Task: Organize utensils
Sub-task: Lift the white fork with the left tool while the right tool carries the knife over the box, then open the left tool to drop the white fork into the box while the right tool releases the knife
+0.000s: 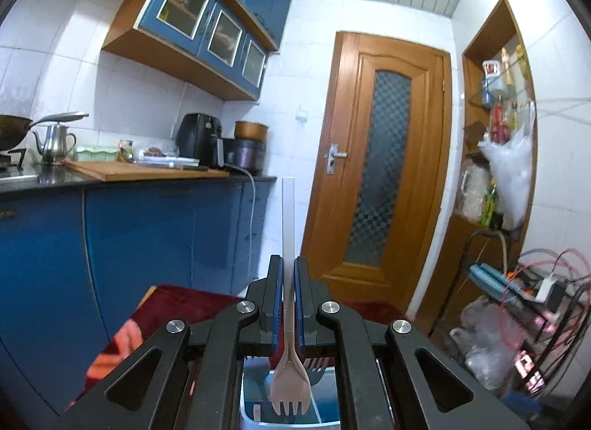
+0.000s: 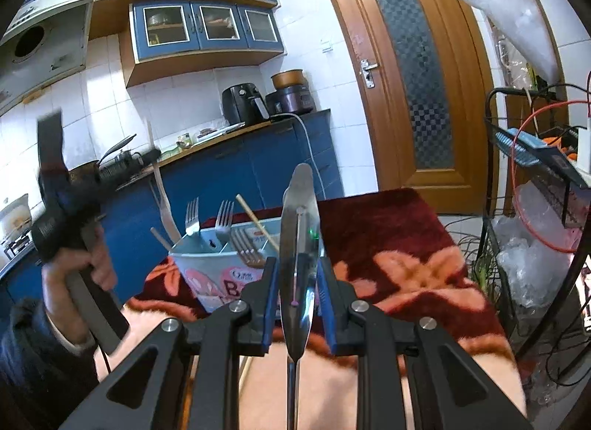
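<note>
My left gripper (image 1: 289,263) is shut on the handle of a beige plastic fork (image 1: 289,385), held upright with its tines down over the utensil caddy (image 1: 251,419). My right gripper (image 2: 297,263) is shut on a metal spoon (image 2: 300,245), bowl pointing up, handle running down. The caddy (image 2: 207,275), pale blue with pink print, stands on the red flowered cloth (image 2: 388,238) and holds metal forks (image 2: 223,221), chopsticks (image 2: 256,223) and a beige utensil. The left gripper (image 2: 147,160) shows blurred at the left of the right wrist view, above the caddy.
A blue kitchen counter (image 1: 147,175) with a kettle, cutting board and air fryer (image 1: 199,142) runs along the left. A wooden door (image 1: 376,171) stands behind. A wire rack (image 2: 535,178) with cables and plastic bags is on the right.
</note>
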Action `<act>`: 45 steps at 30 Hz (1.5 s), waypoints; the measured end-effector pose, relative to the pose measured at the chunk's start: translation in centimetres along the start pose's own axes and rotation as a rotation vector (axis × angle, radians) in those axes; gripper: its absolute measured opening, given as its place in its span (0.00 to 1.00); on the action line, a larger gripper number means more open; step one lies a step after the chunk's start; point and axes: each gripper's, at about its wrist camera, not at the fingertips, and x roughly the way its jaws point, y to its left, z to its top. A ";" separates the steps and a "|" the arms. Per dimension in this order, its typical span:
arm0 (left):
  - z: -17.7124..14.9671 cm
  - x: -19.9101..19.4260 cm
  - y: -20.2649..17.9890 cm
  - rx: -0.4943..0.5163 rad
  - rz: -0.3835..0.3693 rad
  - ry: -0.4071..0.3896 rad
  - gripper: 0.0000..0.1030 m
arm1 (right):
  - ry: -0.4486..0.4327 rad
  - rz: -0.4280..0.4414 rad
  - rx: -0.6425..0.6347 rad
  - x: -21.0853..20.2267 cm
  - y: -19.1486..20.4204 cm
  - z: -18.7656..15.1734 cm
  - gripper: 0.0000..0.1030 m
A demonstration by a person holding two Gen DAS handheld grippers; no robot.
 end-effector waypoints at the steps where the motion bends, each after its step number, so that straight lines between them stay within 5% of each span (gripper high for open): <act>1: -0.7 0.5 0.0 0.008 0.006 0.012 0.06 | -0.010 -0.010 -0.004 0.0 -0.1 0.3 0.23; 15: -4.0 2.1 1.5 -0.011 0.012 0.042 0.06 | -0.110 -0.092 -0.031 2.9 0.5 4.0 0.23; 31: -5.5 2.5 1.4 -0.007 -0.006 0.060 0.06 | -0.332 -0.156 -0.090 6.3 3.2 7.3 0.23; 45: -6.0 2.9 3.0 -0.065 -0.002 0.090 0.06 | -0.230 -0.137 -0.119 9.7 3.1 4.6 0.23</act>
